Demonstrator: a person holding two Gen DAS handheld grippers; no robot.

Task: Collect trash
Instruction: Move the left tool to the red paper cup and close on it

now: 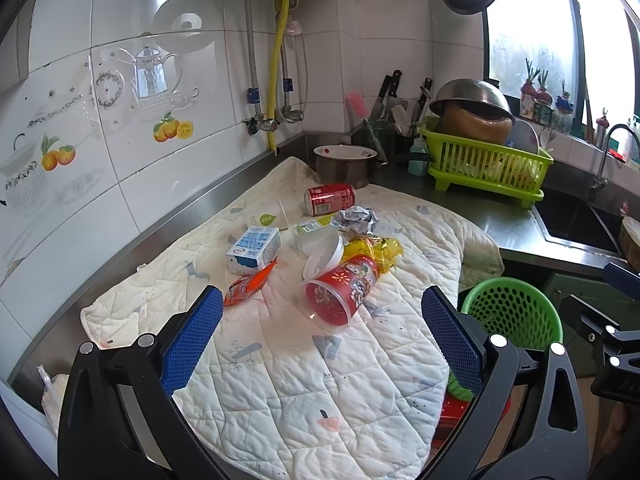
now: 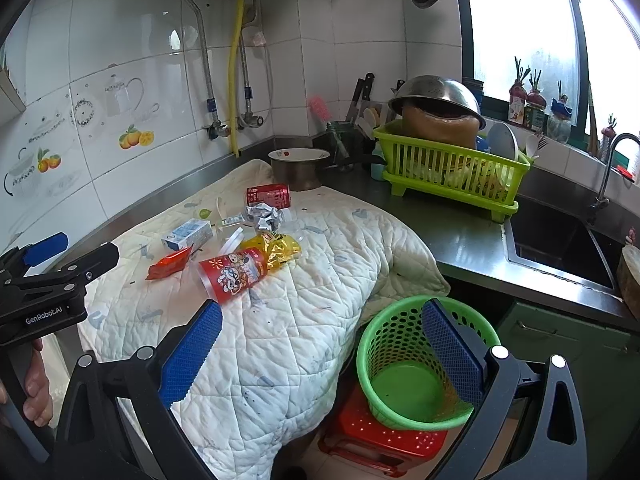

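Observation:
Trash lies on a white quilted cloth (image 1: 304, 380) on the counter: a red plastic cup (image 1: 340, 292) on its side, a white lid (image 1: 324, 254), a yellow wrapper (image 1: 374, 250), a blue-white carton (image 1: 254, 250), an orange packet (image 1: 248, 286), crumpled foil (image 1: 358, 220) and a red can (image 1: 330, 199). An empty green mesh basket (image 2: 412, 364) stands on a red stool (image 2: 384, 436) beside the counter. My left gripper (image 1: 322, 332) is open and empty above the cloth, short of the cup. My right gripper (image 2: 322, 348) is open and empty, over the cloth edge and basket.
A metal pot (image 1: 346, 166) stands behind the trash. A green dish rack (image 1: 486, 166) with bowls sits to the right, then the sink (image 1: 576, 220) and tap. Knives stand in the corner. The tiled wall runs along the left.

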